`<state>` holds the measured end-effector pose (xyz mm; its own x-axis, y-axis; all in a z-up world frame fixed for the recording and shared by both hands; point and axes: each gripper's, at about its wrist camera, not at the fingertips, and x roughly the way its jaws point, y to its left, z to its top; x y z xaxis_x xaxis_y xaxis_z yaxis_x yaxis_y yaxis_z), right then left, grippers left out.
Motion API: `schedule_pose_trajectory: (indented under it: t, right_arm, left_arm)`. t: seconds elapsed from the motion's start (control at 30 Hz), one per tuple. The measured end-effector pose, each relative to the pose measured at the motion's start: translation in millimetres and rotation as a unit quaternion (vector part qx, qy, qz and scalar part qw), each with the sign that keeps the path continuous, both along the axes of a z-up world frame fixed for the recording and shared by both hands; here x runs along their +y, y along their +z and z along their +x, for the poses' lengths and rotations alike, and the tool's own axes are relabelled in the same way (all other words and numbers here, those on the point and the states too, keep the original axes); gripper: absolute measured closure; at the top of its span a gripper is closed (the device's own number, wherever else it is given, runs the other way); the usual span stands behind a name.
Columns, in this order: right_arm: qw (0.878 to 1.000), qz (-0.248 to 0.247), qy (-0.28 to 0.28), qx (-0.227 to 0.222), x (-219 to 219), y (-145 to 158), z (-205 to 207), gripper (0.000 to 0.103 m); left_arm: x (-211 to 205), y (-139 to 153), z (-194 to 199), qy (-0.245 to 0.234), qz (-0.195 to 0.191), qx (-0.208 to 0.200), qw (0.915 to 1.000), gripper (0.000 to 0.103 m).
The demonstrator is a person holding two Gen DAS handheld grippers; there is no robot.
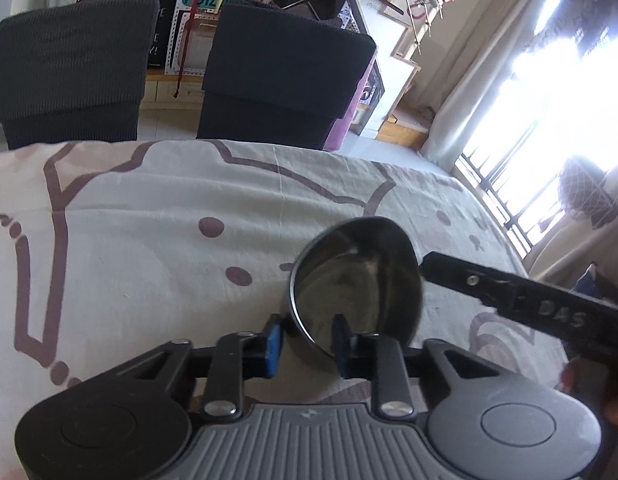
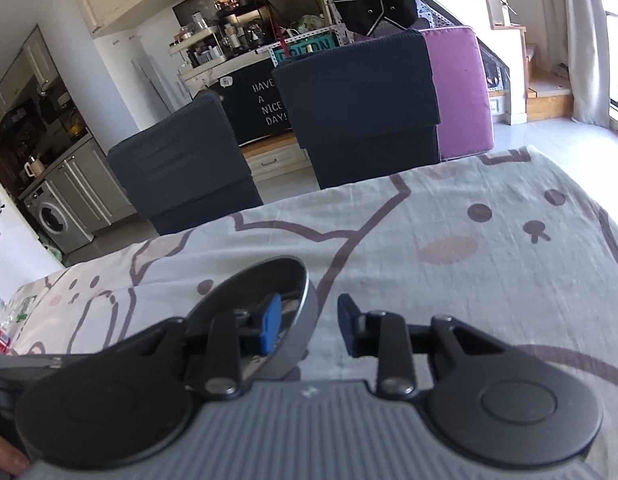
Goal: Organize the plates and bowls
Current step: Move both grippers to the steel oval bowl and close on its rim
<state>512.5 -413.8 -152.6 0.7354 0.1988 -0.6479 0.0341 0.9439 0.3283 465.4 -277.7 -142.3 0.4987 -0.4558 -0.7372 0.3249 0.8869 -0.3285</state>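
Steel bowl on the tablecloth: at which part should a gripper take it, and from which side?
Take the steel bowl by its thin rim, one finger inside the wall, one outside; the round body looks too wide for the jaws. Come from above on the near edge. The left gripper and the right gripper both straddle the rim this way.

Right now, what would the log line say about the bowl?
steel bowl: on tablecloth | left tongs: open, astride rim | right tongs: open, astride rim
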Motion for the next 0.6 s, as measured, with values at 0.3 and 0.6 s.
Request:
schedule_pose_trajectory:
  t: [0.3,0.6]
  right_arm:
    - [1.0,-0.018,0.011,0.0,5.2,10.8,-13.8,0.065]
    - [0.998,-0.041,0.024,0.05,9.6,-6.0,-16.8,0.082]
  left_arm:
    - [-6.0,7.6,9.8,-0.025,0.047,-0.036,0.998,0.092]
    - [-3.9,8.5,5.5,-0.04,0.044,-0.011,0.9982,0.088]
